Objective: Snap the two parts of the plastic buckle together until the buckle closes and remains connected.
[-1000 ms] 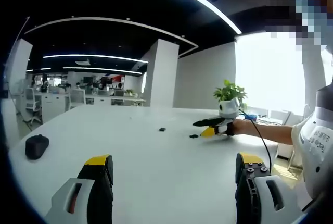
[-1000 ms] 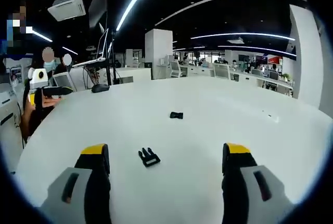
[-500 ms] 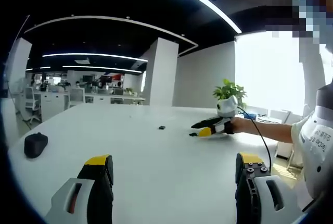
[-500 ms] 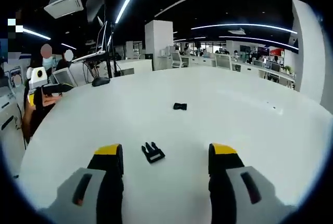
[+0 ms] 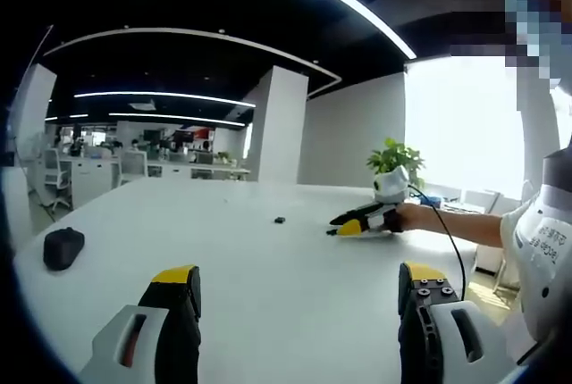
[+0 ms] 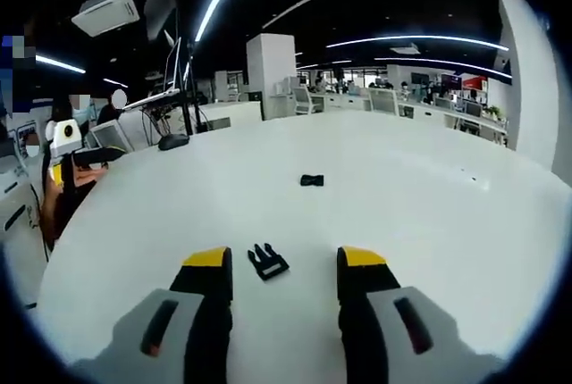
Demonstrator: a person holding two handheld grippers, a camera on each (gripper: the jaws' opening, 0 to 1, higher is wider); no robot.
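Observation:
Two black buckle parts lie apart on the white table (image 6: 420, 205). The pronged part (image 6: 267, 261) rests flat between the tips of my right gripper (image 6: 286, 263), whose jaws stand open, partly narrowed, on either side without touching it. Farther out lies the socket part (image 6: 311, 179), which the left gripper view shows as a small dark piece (image 5: 280, 221). My left gripper (image 5: 298, 279) is open and holds nothing, low over the table. In that view the right gripper (image 5: 357, 223) shows at the right in a person's hand. The left gripper (image 6: 85, 159) shows at the far left.
A black mouse (image 5: 63, 247) sits near the table's left edge, also the mouse (image 6: 172, 141) at the far side. A potted plant (image 5: 393, 168) stands behind the right hand. A cable (image 5: 447, 232) trails along the person's arm. Office desks and chairs lie beyond.
My right gripper has moved forward and down to the pronged part, and its jaws have narrowed around it. The left gripper's jaws have drawn in slightly; it has hardly moved.

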